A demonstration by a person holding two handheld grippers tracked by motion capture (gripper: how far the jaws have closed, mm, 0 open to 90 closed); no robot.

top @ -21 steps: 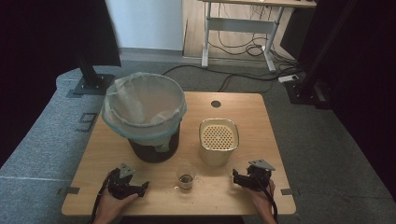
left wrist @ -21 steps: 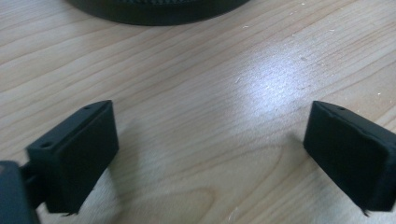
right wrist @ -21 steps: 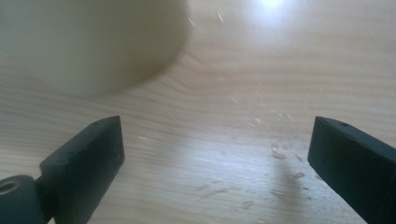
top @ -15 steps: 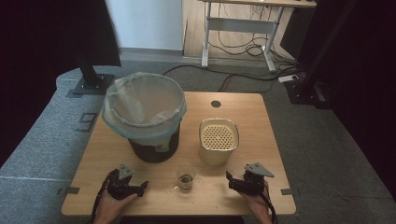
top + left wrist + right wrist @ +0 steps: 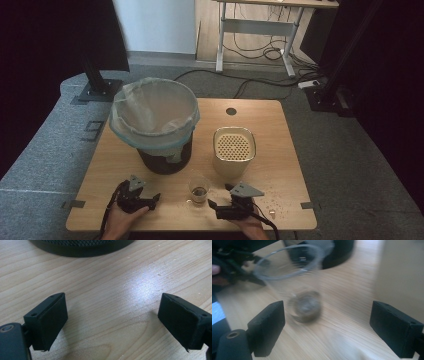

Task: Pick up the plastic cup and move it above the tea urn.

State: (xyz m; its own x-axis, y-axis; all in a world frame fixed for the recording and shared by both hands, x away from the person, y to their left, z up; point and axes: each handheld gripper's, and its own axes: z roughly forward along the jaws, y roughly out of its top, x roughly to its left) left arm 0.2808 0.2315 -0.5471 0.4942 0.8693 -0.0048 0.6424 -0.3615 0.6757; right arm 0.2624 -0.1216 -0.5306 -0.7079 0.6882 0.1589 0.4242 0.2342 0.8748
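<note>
While my right gripper [image 5: 216,209] faces the clear cup [image 5: 199,188] with fingers apart, my left gripper [image 5: 152,199] rests on the desk [image 5: 280,150], fingers apart too.

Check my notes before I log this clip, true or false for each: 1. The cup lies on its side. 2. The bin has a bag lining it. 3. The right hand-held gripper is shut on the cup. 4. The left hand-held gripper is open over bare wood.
1. False: the cup stands upright on the table.
2. True: the bin is lined with a pale bag.
3. False: the right hand-held gripper is open, the cup ahead of its jaws and untouched.
4. True: the left hand-held gripper is open, with nothing between its jaws.
</note>
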